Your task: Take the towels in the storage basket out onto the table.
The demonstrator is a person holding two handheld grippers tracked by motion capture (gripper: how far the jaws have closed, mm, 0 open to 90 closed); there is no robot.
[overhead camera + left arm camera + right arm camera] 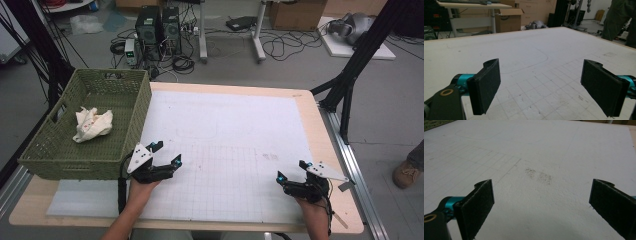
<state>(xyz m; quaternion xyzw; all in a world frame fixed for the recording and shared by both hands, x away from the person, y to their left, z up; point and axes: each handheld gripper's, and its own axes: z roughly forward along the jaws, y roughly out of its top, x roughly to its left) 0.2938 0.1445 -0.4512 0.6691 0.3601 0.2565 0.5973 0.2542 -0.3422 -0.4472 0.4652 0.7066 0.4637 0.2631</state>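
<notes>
Where the high view looks down on the desk (320, 120), a green basket (55, 155) is seen at its left edge, and a crumpled white cloth (93, 124) lies inside it. The left claw (166, 154) is held just beside the basket's near right corner, its jaws apart and nothing between them. The right claw (292, 170) is held well apart from the basket, near the desk's right edge, jaws likewise apart and empty. A white gridded mat (235, 125) is spread beside the basket, under both claws.

In the left gripper view, the left claw (540, 87) is shown spread wide over the mat (529, 55), with nothing gripped.

In the right gripper view, the right claw (541, 207) is shown spread wide above the mat (544, 150); a grey smudge (539, 175) is marked ahead of it, and a strip of the basket (436, 123) is glimpsed at the top left corner.
</notes>
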